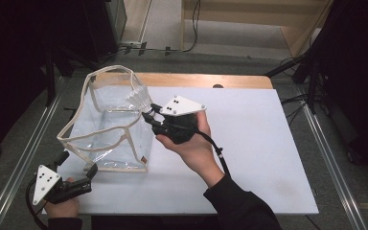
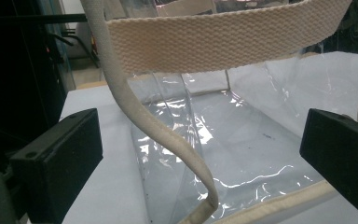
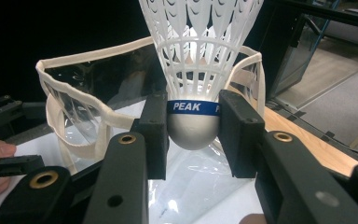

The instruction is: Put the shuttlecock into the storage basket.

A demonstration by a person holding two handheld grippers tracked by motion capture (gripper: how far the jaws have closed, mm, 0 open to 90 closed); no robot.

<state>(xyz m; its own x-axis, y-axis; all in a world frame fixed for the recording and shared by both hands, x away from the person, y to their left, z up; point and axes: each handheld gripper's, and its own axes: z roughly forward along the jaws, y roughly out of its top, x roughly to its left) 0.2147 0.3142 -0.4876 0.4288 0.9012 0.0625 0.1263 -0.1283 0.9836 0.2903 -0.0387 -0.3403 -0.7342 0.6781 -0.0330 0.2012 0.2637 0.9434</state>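
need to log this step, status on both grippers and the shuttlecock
Right gripper shut on shuttlecock, at the clear bag's rim. Left gripper open at the bag's near corner, strap between jaws. Nothing blocking the bag's mouth.

Even overhead light brightens the white rectangular table sheet (image 1: 249, 143); dark surroundings frame it. Glare streaks the clear plastic bag with cream webbing trim (image 2: 242, 154); nearby black jaws blur softly.

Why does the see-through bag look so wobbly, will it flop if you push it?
Probably yes. The clear plastic bag has thin, wrinkled walls and its cloth rim sags unevenly, so it likely bends easily. It looks light and might slide on the smooth white table.
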